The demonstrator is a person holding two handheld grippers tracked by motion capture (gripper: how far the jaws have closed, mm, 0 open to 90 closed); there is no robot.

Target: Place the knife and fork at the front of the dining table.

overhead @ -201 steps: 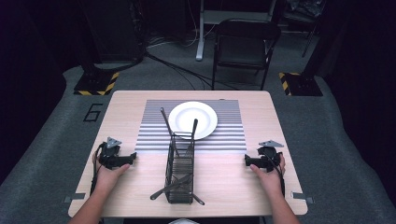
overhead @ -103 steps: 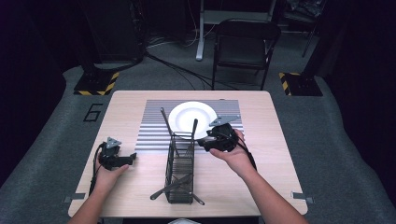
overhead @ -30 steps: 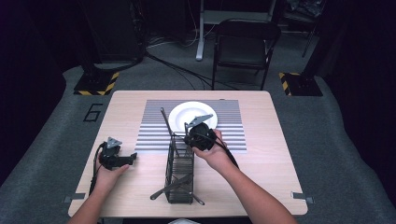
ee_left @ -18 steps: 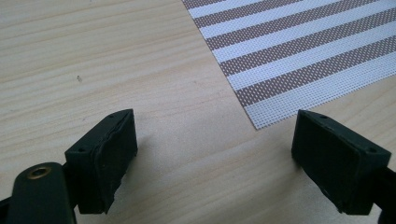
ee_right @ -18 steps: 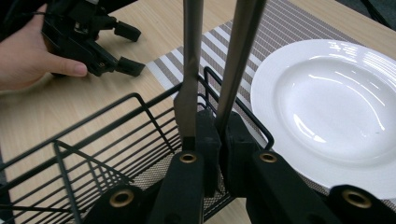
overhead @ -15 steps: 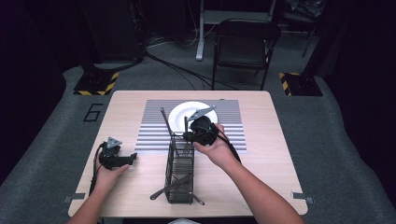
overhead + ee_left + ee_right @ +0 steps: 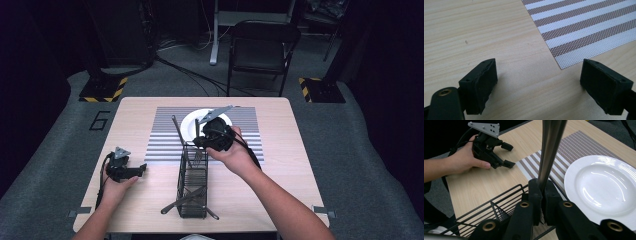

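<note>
A person sits at a wooden desk (image 7: 280, 150) with a hand-held gripper in each hand. The right hand-held gripper (image 7: 543, 195) is above the far end of a black wire basket (image 7: 192, 185) that stands near the middle of the desk. Its jaws are clamped on the metal handle of a utensil (image 7: 550, 150), which stands nearly upright with its lower end down in the basket. Which kind of utensil it is cannot be told.

The step in hand looks like lifting this utensil out of the basket. Just beyond the basket lies a striped placemat (image 7: 165, 135) with a white plate (image 7: 604, 187) on it.

The left hand-held gripper (image 7: 131, 171) rests on the desk to the left of the basket, its jaws apart and holding nothing, near the mat's corner.

The next move likely calls for drawing the utensil straight up until it clears the wire rim, then carrying it toward the plate or mat without catching the other utensils lying in the basket.
</note>
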